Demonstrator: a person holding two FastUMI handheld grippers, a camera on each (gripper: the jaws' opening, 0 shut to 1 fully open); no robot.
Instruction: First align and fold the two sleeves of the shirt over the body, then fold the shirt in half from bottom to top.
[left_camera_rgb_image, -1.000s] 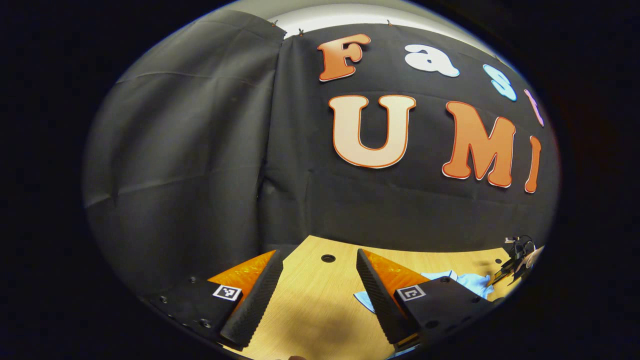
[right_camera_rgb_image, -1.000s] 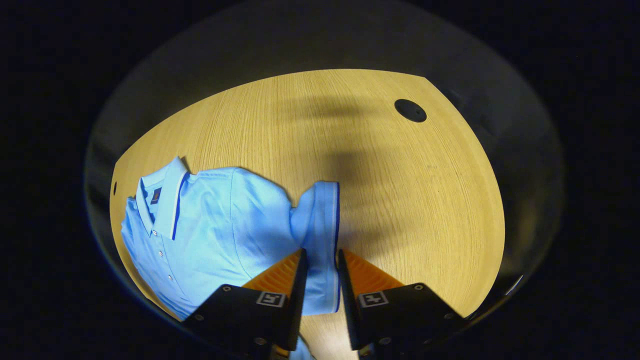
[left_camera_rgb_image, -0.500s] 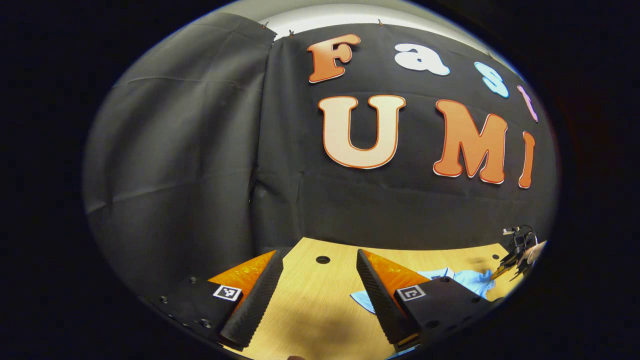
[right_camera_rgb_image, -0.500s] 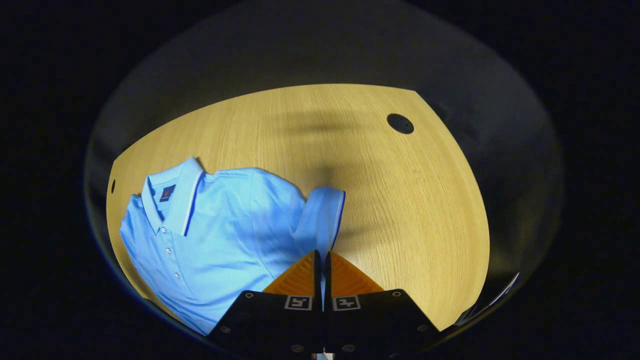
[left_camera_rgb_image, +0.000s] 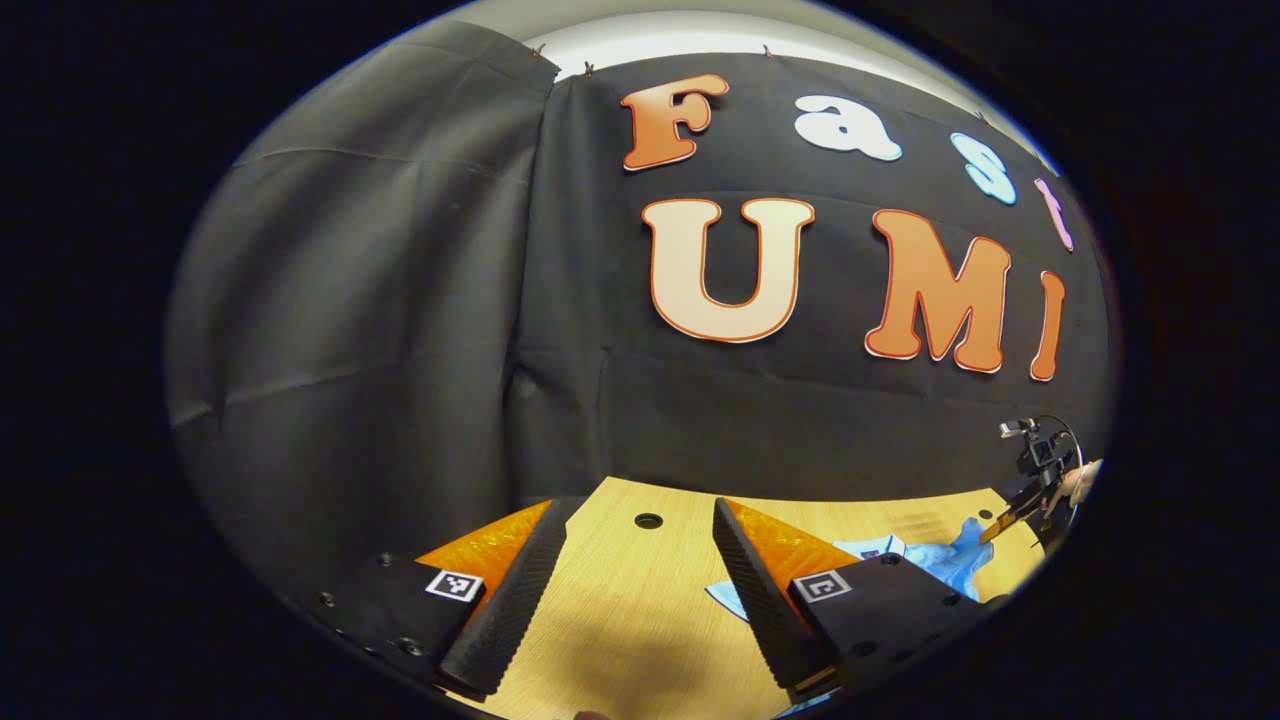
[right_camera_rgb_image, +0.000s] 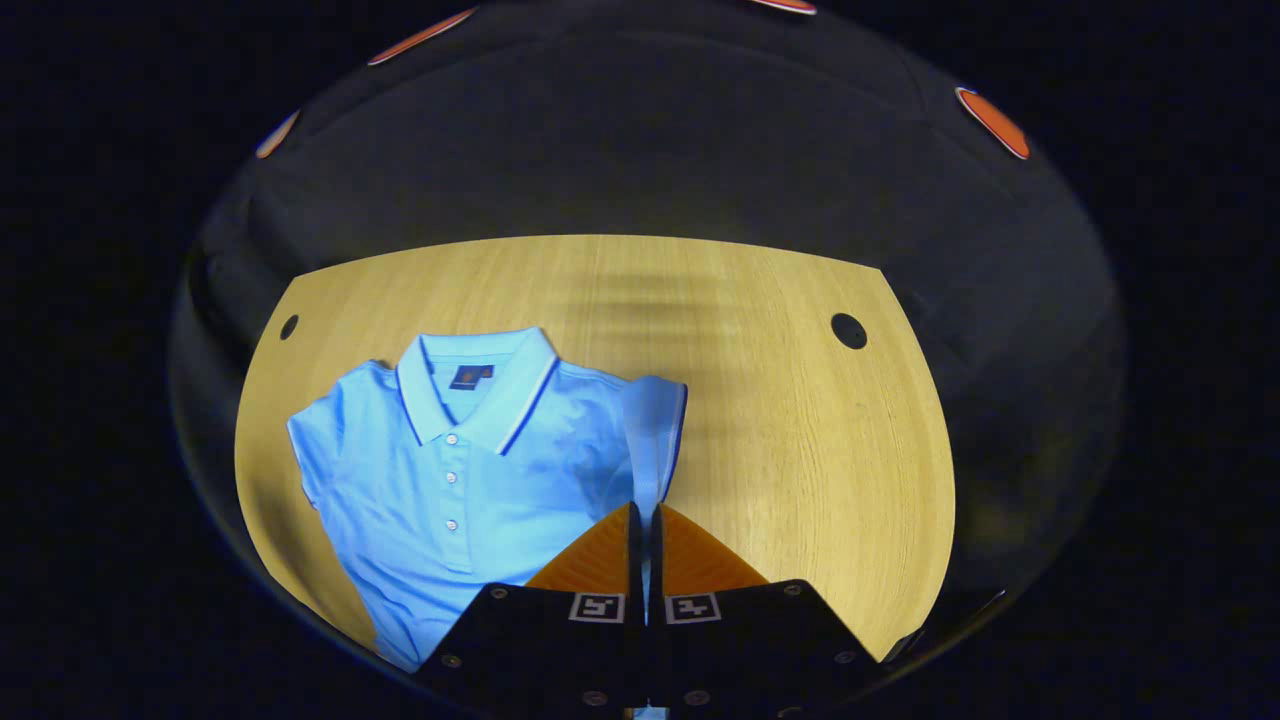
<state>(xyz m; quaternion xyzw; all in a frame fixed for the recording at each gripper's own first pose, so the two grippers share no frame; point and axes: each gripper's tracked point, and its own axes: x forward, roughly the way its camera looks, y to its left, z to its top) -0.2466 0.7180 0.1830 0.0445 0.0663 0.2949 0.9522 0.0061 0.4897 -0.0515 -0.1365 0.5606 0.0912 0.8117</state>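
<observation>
A: Starting at the left, what is hard to make out?

B: In the right gripper view the shirt (right_camera_rgb_image: 470, 480) lies face up on the wooden table (right_camera_rgb_image: 800, 460), collar toward the far edge. Its lower hem is cut off at the bottom of the picture. The sleeve at the picture's left lies flat, spread outward.

A: And moving right?

B: The other sleeve (right_camera_rgb_image: 652, 440) stands up from the table in a narrow fold. Its end runs down between the fingers of the right gripper (right_camera_rgb_image: 645, 520), whose fingers are pressed together on the cloth. Past it the table is bare wood with a dark round hole (right_camera_rgb_image: 848, 330).

A: The left gripper view?

B: The left gripper (left_camera_rgb_image: 635, 590) has its fingers spread wide with nothing between them, above bare table. The shirt (left_camera_rgb_image: 935, 555) lies to its right, mostly hidden behind its right finger. At the far right edge the other gripper (left_camera_rgb_image: 1005, 520) is small and blurred, pulling up a point of blue cloth.
</observation>
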